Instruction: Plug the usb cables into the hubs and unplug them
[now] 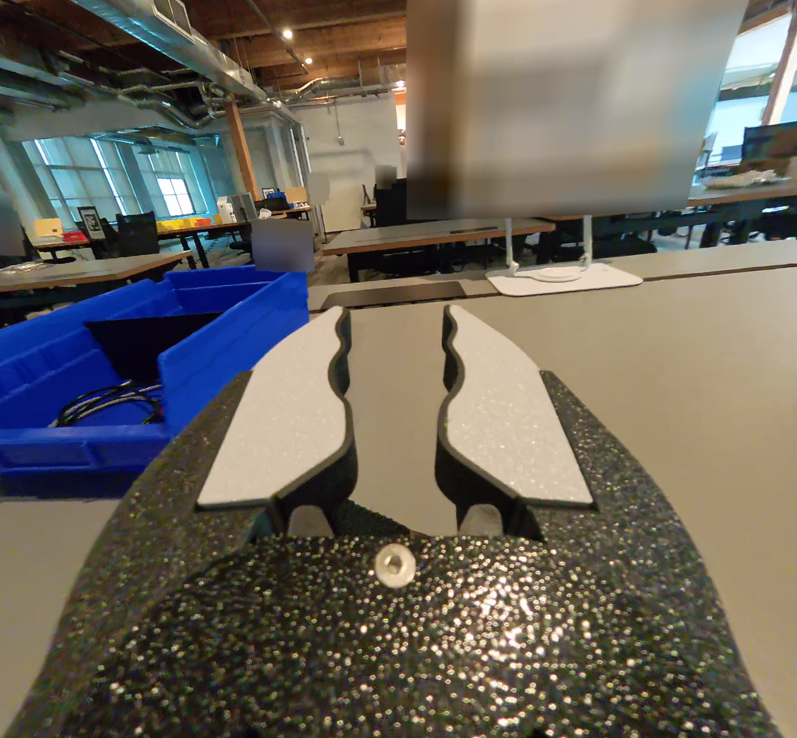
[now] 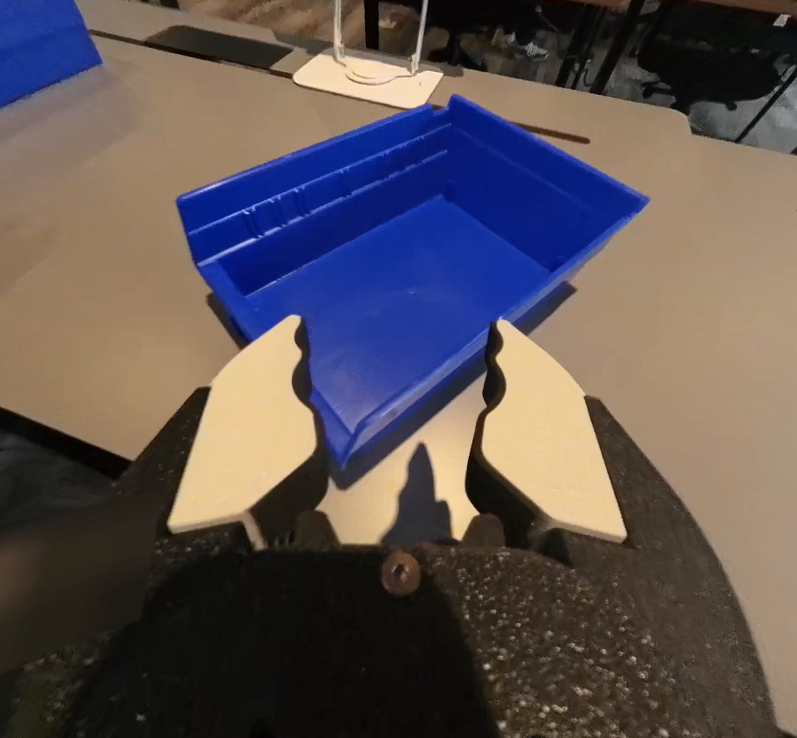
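My right tongs [image 2: 396,329] hang wide and empty over the near corner of an empty blue bin [image 2: 431,286] on the tabletop [image 2: 108,286]. My left tongs [image 1: 394,316], also parted and empty, point across bare tabletop; the cables [image 1: 112,404] lie coiled in a second bin [image 1: 207,363] at near left. No hub is in view. Best, I judge, to swing left, dip into that bin and pinch one cable close behind its plug. Far off stands a white stand [image 1: 560,275].

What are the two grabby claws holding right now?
Nothing. The left gripper is open over the bare table, and the right gripper is open above an empty blue bin.
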A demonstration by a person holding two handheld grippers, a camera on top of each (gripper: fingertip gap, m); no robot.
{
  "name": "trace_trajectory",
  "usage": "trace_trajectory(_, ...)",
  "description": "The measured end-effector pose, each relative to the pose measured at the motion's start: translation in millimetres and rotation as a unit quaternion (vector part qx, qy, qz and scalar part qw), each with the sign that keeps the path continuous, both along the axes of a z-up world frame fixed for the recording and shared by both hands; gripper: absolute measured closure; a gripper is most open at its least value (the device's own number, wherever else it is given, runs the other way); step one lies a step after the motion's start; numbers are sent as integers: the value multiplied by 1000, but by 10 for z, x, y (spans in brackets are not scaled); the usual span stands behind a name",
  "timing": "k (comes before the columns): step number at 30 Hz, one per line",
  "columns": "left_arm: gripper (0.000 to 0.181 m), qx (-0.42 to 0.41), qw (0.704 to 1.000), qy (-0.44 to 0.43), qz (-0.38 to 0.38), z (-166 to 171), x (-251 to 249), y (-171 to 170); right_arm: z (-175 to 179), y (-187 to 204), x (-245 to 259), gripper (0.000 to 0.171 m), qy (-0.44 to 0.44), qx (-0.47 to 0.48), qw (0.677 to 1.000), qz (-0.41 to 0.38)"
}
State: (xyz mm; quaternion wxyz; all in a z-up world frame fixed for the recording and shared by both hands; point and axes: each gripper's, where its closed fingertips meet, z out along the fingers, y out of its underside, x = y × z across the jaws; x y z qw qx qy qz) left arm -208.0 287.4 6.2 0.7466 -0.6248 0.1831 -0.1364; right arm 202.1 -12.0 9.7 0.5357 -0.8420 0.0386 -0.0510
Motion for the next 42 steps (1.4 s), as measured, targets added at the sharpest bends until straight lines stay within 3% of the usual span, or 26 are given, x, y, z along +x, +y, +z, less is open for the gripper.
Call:
trace_trajectory(6,141,-14,1000,-14,-18,-75,157,-40,-312,-88,-262,91,61,39,997,-16)
trace_trajectory(12,141,-23,1000,-12,-18,-96,164,-18,-471,-5,-135,90,-1,23,996,-89)
trace_trajectory(15,141,-29,999,-7,-23,-115,192,12,-527,3,-26,105,-15,25,993,-115)
trace_trajectory(18,141,-29,999,1,-27,-124,225,19,-560,10,72,134,-12,34,991,-126)
trace_trajectory(25,141,-25,999,15,-31,-133,264,5,-558,-2,456,155,-35,27,985,-168)
trace_trajectory(32,141,-20,999,13,-34,-119,263,-10,-552,32,897,167,-44,16,981,-190)
trace_trajectory(42,141,-24,999,19,-39,-131,287,-10,-522,226,1271,168,-39,10,984,-175)
